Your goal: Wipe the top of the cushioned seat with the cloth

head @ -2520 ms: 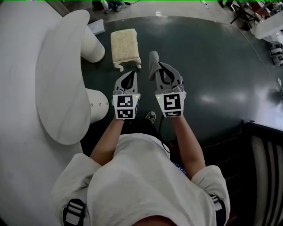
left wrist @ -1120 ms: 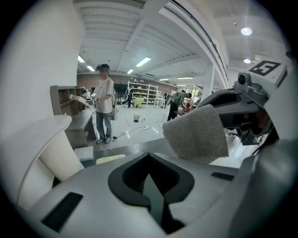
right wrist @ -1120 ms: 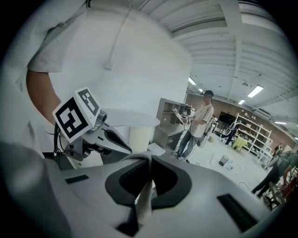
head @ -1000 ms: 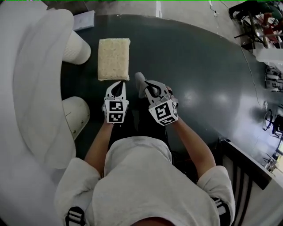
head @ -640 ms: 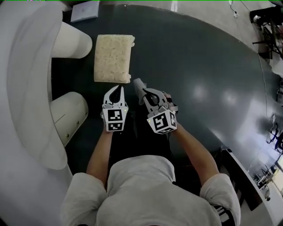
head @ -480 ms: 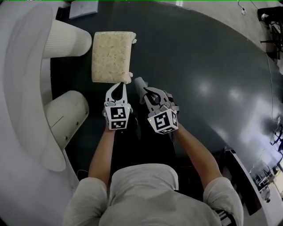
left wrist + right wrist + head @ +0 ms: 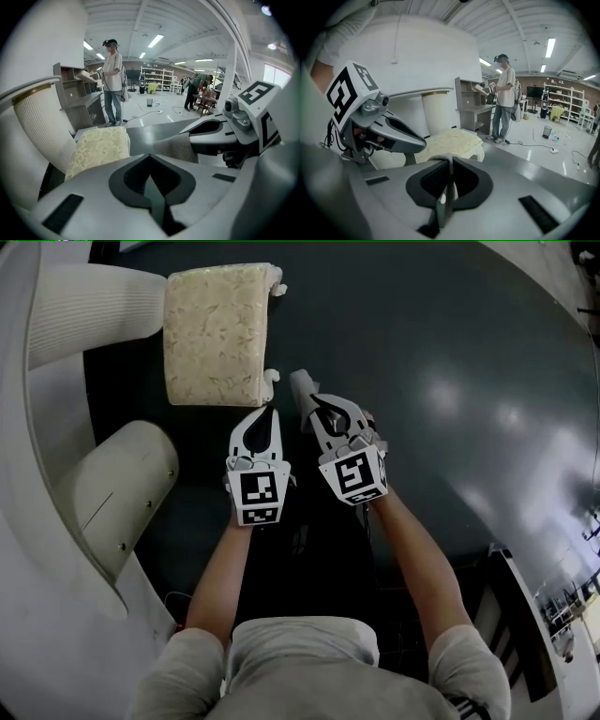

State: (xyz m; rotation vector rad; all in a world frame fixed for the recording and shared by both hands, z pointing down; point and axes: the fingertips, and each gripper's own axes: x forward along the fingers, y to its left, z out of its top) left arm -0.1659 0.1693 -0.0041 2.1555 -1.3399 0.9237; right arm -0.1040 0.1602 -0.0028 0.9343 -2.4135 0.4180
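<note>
Upper left: cushioned seat (image 7: 216, 334) (cream top). Centre: left gripper (image 7: 270, 412), jaws together on nothing, just below the seat's near edge; right gripper (image 7: 317, 409) beside it, clamped on grey cloth (image 7: 301, 388).

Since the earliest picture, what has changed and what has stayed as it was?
Both grippers have come forward to the cushioned seat, now just ahead of the left gripper. Nothing was taken or let go. The right gripper keeps the cloth clamped; the left stays shut, empty.
</note>
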